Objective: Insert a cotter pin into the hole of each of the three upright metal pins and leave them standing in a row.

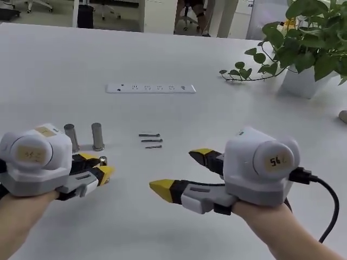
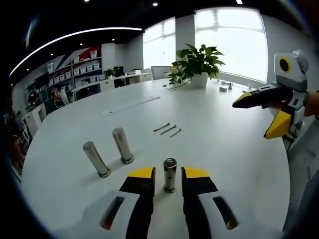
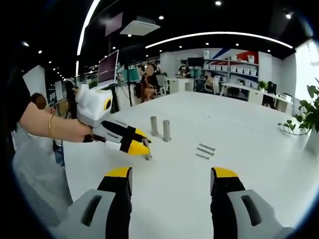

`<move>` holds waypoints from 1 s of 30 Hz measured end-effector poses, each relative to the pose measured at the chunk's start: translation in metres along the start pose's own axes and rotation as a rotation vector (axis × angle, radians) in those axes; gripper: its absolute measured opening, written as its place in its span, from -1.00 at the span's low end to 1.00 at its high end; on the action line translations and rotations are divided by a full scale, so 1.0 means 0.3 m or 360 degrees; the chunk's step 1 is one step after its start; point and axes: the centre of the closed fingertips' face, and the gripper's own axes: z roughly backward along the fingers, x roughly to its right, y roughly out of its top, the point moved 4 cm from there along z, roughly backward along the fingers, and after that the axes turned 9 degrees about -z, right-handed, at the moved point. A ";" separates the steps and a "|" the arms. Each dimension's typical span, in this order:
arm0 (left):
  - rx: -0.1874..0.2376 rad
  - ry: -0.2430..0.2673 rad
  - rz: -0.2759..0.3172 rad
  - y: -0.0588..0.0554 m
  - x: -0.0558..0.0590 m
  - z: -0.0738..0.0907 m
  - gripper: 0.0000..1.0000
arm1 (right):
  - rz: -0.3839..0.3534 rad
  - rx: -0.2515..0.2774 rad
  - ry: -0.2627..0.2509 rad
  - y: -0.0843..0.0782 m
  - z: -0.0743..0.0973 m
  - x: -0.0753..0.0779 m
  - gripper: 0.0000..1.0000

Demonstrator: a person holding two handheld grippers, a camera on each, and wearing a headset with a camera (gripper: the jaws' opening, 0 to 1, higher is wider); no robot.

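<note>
Two metal pins [image 1: 71,137] [image 1: 97,136] stand upright side by side on the white table [image 1: 179,114]. A third metal pin [image 2: 170,175] stands nearer me between the jaws of my left gripper [image 2: 169,178]. The jaws flank it closely, with a thin gap showing on each side. The same pin [image 1: 103,161] peeks out by the left gripper [image 1: 99,166] in the head view. Three cotter pins [image 1: 151,141] lie in a small stack to the right of the pins. My right gripper [image 1: 180,171] hovers wide open right of them, holding nothing.
A white power strip [image 1: 150,88] lies further back in the middle. A potted plant [image 1: 303,51] stands at the back right corner. A black cable [image 1: 325,197] trails from the right gripper. Chairs and desks stand beyond the table's far edge.
</note>
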 end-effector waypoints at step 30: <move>-0.0003 0.0111 0.0092 0.038 0.046 0.148 0.45 | 0.0479 -0.0565 0.0248 0.052 -0.259 0.208 -0.41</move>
